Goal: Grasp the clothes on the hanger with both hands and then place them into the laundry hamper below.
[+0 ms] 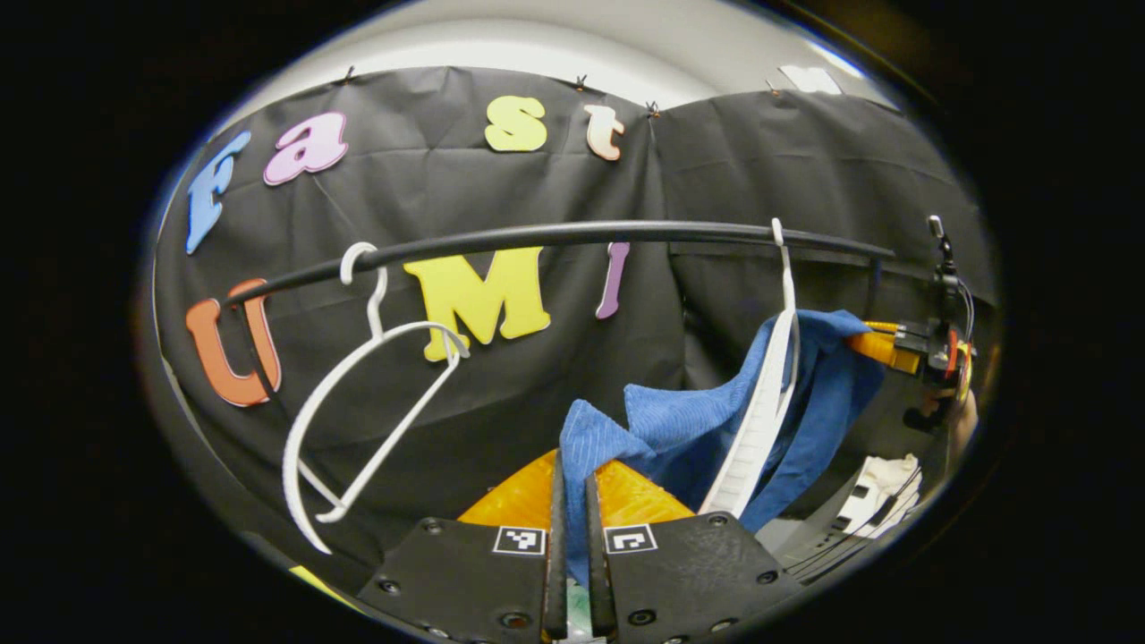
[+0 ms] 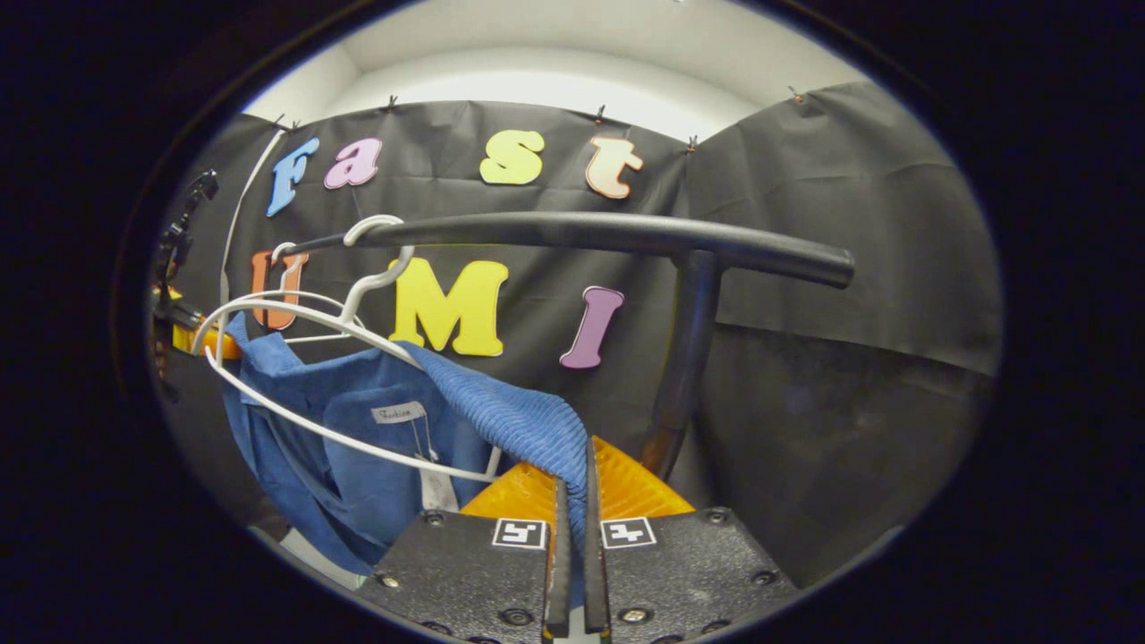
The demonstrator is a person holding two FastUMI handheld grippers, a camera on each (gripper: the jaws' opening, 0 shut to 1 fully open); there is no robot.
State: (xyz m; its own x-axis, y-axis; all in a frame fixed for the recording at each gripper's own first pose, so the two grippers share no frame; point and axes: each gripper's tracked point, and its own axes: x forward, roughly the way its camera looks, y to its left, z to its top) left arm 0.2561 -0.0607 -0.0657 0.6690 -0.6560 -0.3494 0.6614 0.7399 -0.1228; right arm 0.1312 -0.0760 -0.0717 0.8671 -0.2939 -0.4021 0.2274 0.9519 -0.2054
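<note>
Rail [image 1: 572,234] first, at the far left of your left gripper view: it carries a bare white hanger [image 1: 358,420], tilted, with its lower edge swinging out toward you. Move right along the rail and you reach the second hanger [image 1: 760,420], seen nearly edge-on, with the blue garment [image 1: 680,420] draped over it. Your left tool [image 1: 572,528] has its fingers pressed together on a fold of that garment, the cloth running up from between them to the hanger. Farther right, at the garment's other shoulder, your other tool shows small and partly cut off by the picture's edge, with a hand behind it; how it grips cannot be made out from here. Low at the right lies something white with dark lines, too blurred to name.

In your right gripper view, the left tool sits at the far left edge, mostly cropped. Next comes the clothed hanger [image 2: 313,376], hooked on the rail [image 2: 608,234], the blue garment [image 2: 358,447] hanging open with a label showing inside; its lower hem runs out of sight. Your right tool [image 2: 572,528] pinches the ribbed shoulder of the garment, fingers closed on the cloth. Right of that, the rail's upright post [image 2: 684,358] drops behind the tool's body, its foot hidden.
</note>
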